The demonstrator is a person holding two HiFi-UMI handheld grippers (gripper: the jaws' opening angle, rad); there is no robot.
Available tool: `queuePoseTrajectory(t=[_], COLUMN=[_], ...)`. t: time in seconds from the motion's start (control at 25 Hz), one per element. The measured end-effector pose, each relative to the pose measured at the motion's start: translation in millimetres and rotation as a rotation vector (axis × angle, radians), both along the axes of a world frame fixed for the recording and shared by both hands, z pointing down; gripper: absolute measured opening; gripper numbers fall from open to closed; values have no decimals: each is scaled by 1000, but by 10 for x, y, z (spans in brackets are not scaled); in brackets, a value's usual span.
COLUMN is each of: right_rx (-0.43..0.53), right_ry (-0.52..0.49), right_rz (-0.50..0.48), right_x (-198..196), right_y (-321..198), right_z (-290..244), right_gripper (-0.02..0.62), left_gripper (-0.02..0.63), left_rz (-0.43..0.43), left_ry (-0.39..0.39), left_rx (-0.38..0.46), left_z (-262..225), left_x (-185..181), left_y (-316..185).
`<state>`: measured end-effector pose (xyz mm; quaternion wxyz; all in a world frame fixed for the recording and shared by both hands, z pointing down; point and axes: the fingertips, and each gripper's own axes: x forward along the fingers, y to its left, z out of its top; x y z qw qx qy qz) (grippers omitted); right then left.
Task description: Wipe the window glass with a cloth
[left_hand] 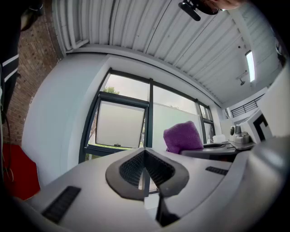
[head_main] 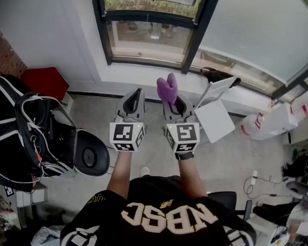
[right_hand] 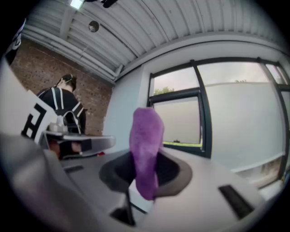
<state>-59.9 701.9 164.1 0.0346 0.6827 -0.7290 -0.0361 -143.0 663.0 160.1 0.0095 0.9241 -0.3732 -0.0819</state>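
Note:
A purple cloth (head_main: 168,88) sticks up from my right gripper (head_main: 173,101), which is shut on it; in the right gripper view the cloth (right_hand: 145,152) stands folded between the jaws. My left gripper (head_main: 134,97) is held beside it, jaws shut with nothing between them (left_hand: 144,174). Both point at the window glass (head_main: 147,41), a black-framed pane ahead, with a frosted pane (head_main: 258,33) to its right. The cloth (left_hand: 182,137) shows to the right in the left gripper view. Neither gripper touches the glass.
A white sill (head_main: 145,74) runs under the window. A black backpack (head_main: 22,130) and a red box (head_main: 44,82) sit at the left. A white board (head_main: 214,119) leans at the right, with bags (head_main: 275,121) and cables (head_main: 263,182) beyond it.

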Motion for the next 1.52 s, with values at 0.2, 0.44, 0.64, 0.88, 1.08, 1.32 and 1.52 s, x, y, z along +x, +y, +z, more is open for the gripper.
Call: queuePoseTrajectory(t=[0.2,0.44,0.64,0.88,1.08,1.32,1.52], right_rx=[-10,-14,-32,-57,-14,52,-6], right_ry=[1,-10,-11,-36,-79,-118,-175], right_rz=[-2,-31,-81,-122,-142,-146,-155], right_x=[-140,-225,-362,-230,116,802,1050], right_y=[-158,-312,-401,-666,-1122,-1675,-2180], right_z=[42,51,149,325,313,145,439], right_gripper=[87,87,87,87,87,87,87], left_gripper=[23,23,23,23,23,23,23], left_rz=[-3,-17,-56,-66,-56,-71,-119], left_ry=[13,20,38,24,-7,13,-35], left_rx=[-15,-38,-77,-109,-81,-77,-95], left_z=[28,113,239,396,385,265,431], left_x=[-151,-245,-373,-170,229,846,958], left_y=[-179,-247,-354,-619,-1053,-1676,-2103])
